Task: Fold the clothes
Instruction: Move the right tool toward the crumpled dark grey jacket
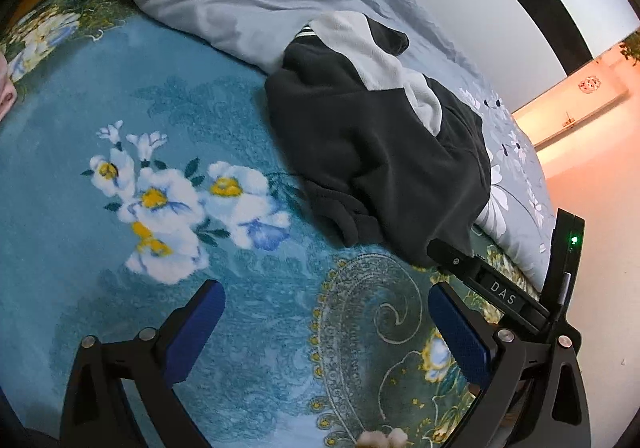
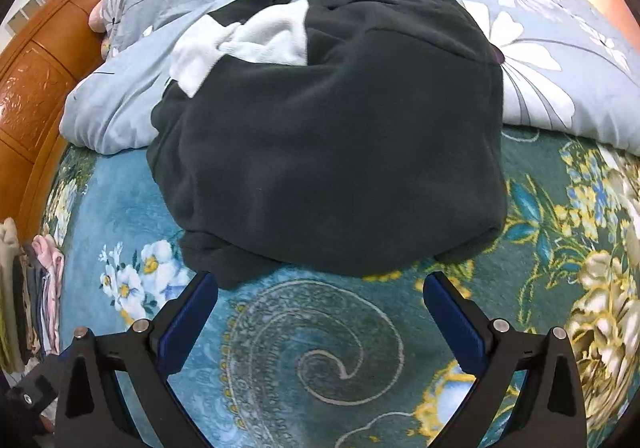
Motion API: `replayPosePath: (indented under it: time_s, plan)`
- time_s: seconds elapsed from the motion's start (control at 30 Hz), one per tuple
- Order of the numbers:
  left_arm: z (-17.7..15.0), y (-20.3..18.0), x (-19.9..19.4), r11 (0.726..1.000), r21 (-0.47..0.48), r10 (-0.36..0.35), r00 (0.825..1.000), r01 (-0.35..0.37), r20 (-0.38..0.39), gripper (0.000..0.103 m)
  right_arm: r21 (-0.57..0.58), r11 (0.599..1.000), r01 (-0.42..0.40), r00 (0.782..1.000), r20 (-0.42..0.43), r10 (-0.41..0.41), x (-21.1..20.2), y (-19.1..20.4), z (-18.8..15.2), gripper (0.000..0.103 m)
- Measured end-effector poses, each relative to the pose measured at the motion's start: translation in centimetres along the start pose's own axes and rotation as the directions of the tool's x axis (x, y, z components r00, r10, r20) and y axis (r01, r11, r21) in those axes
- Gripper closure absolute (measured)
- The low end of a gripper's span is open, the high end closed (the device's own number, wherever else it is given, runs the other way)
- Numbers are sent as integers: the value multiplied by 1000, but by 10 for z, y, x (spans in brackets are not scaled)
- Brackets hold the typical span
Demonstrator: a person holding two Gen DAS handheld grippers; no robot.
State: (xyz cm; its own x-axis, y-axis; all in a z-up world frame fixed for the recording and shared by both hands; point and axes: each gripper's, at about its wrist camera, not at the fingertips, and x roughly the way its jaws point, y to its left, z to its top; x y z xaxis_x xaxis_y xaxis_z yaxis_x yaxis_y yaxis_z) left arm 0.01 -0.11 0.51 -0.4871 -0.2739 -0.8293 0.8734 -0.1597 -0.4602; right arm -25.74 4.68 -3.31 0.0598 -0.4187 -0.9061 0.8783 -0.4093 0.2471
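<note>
We hold the left hand-held gripper spread wide over the teal floral blanket, grasping nothing. The dark fleece garment lies bunched against the grey duvet. Our right hand-held gripper gapes empty just before its hem.

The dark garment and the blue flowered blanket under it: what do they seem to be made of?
The dark grey and white garment looks like fleece: matte, fuzzy nap, soft thick folds. The teal flowered blanket looks like plush synthetic pile, probably polyester, with a short velvety surface and slight sheen.
</note>
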Motion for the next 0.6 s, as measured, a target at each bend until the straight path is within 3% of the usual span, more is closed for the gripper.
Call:
replayPosePath:
  time_s: [0.13, 0.37, 0.43, 0.6]
  plan:
    - [3, -11, -17, 995, 71, 66, 991, -74, 114, 0, 3, 1000, -23, 999, 37, 23, -5, -4, 2, 1]
    - [-3, -36, -37, 966, 175, 128, 941, -190, 314, 0, 6, 999, -44, 995, 88, 43, -15, -13, -1, 1]
    - [-7, -42, -36, 958, 200, 133, 934, -208, 331, 0, 9, 999, -33, 996, 87, 32, -18, -15, -5, 1]
    - [-16, -55, -25, 942, 248, 141, 939, -225, 314, 0, 14, 1000, -13, 997, 80, 12, -15, -20, -7, 1]
